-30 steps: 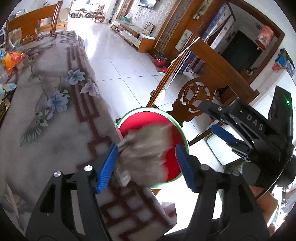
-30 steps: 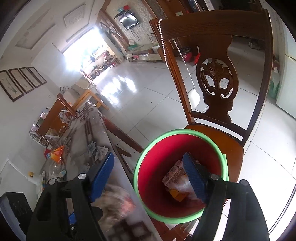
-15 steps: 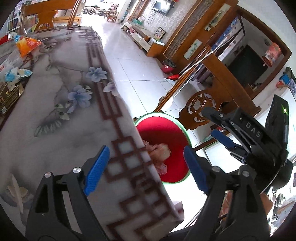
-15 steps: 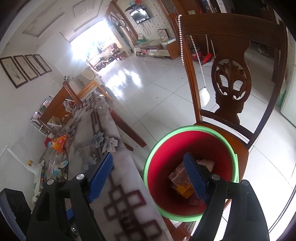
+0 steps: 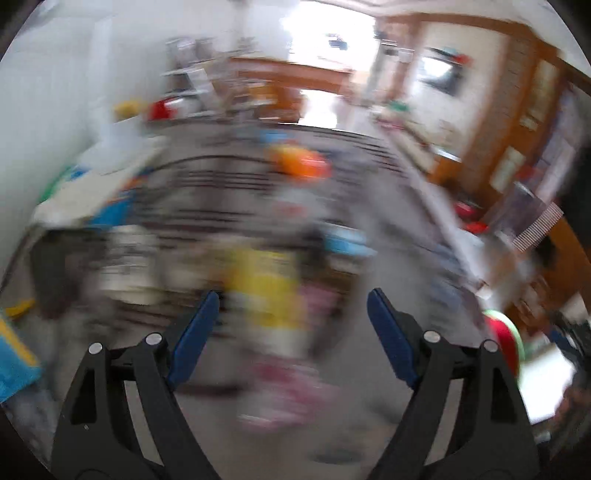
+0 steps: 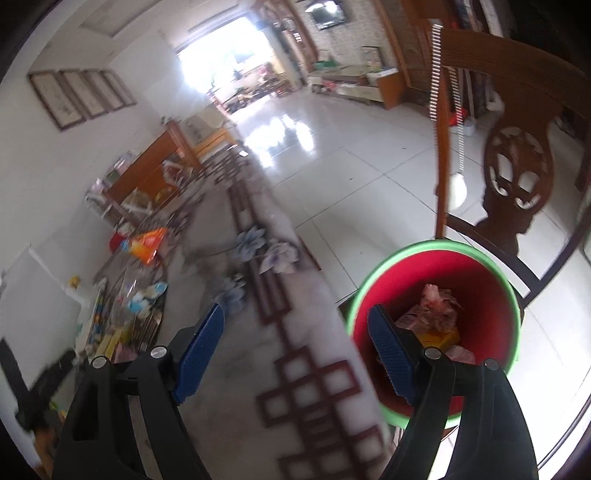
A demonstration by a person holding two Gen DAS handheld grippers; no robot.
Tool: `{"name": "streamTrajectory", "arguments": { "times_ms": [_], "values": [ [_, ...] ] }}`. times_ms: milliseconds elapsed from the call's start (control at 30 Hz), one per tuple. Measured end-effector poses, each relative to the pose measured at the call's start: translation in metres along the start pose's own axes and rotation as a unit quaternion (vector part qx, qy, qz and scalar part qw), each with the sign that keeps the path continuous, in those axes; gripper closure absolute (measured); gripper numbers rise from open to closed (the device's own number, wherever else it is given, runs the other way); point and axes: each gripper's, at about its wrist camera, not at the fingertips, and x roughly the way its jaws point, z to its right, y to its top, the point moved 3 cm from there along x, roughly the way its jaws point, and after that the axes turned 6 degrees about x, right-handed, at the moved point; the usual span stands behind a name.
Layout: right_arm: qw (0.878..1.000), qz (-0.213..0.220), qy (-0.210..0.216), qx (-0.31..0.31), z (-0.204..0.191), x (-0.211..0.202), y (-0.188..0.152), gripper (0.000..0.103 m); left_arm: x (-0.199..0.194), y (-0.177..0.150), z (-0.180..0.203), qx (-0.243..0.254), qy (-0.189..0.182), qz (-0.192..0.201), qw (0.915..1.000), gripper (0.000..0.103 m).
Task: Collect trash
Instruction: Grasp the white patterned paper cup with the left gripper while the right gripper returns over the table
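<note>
The left hand-held gripper (image 5: 288,328) swings from the red green-rimmed plastic bin (image 6: 436,325) back over the bench (image 6: 295,332), jaws wide and empty; blurred yellow litter (image 5: 266,291) lies straight ahead, nearer it than the open right hand-held gripper (image 6: 295,343).

Dining rm bkgd, seen w/ some blur

Long table (image 6: 314,332) w/ grey cloth, blue flower print and dark red square border, runs from near edge toward bright doorway (image 6: 229,62). Carved wooden chair (image 6: 517,177) stands at rt, just beside table end; white bead string (image 6: 436,66) hangs off its back post, pale tag at bottom. Glossy white tile floor (image 6: 351,166) betw. table & low cabinet along far wall. Four framed pics (image 6: 81,96) in a row on left wall. TV (image 6: 325,14) high on far wall. 2nd wooden chair (image 6: 166,162) at far end of table.
</note>
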Motion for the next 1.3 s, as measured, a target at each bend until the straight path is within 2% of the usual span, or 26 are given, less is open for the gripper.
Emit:
{"name": "streamTrajectory", "arguments": {
  "times_ms": [100, 233, 367, 533, 600, 633, 733, 900, 1000, 1133, 1200, 1300],
  "values": [
    [1.0, -0.008, 0.0, -0.025, -0.019, 0.009, -0.005, 0.026, 0.02, 0.013, -0.062, -0.045, 0.043, -0.02, 0.9979, 0.023],
    [0.999, -0.023, -0.005, -0.044, -0.038, 0.023, -0.012, 0.026, 0.053, 0.016, -0.105, -0.072, 0.065, -0.038, 0.9946, 0.023],
    [0.998, -0.038, -0.006, -0.058, -0.057, 0.036, -0.019, 0.026, 0.084, 0.007, -0.127, -0.101, 0.07, -0.076, 0.9895, 0.023],
    [0.995, -0.052, -0.004, -0.091, -0.084, 0.051, -0.029, 0.026, 0.103, 0.0, -0.152, -0.131, 0.078, -0.088, 0.9843, 0.023],
    [0.992, -0.059, -0.003, -0.11, -0.094, 0.056, -0.035, 0.026, 0.107, -0.003, -0.154, -0.135, 0.077, -0.095, 0.9833, 0.028],
    [0.99, -0.062, -0.006, -0.126, -0.099, 0.059, -0.038, 0.026, 0.109, -0.004, -0.154, -0.137, 0.07, -0.099, 0.9832, 0.038],
    [0.987, -0.066, -0.006, -0.15, -0.107, 0.062, -0.045, 0.026, 0.107, -0.002, -0.15, -0.132, 0.057, -0.099, 0.9846, 0.04],
    [0.986, -0.07, 0.025, -0.149, -0.118, 0.059, -0.051, 0.026, 0.076, 0.003, -0.141, -0.147, 0.037, -0.073, 0.9858, 0.041],
    [0.985, -0.087, 0.041, -0.142, -0.122, 0.062, -0.057, 0.026, 0.031, 0.003, -0.13, -0.17, -0.015, -0.033, 0.9847, 0.041],
    [0.981, -0.107, 0.032, -0.159, -0.131, 0.072, -0.071, 0.026, -0.02, -0.013, -0.105, -0.147, -0.041, 0.013, 0.9882, 0.04],
    [0.978, -0.116, 0.024, -0.173, -0.135, 0.079, -0.08, 0.026, -0.034, -0.029, -0.095, -0.143, -0.055, 0.018, 0.9881, 0.04],
    [0.974, -0.125, 0.019, -0.189, -0.142, 0.088, -0.094, 0.026, -0.036, -0.049, -0.081, -0.136, -0.074, -0.001, 0.9879, 0.04]
  ]
}}
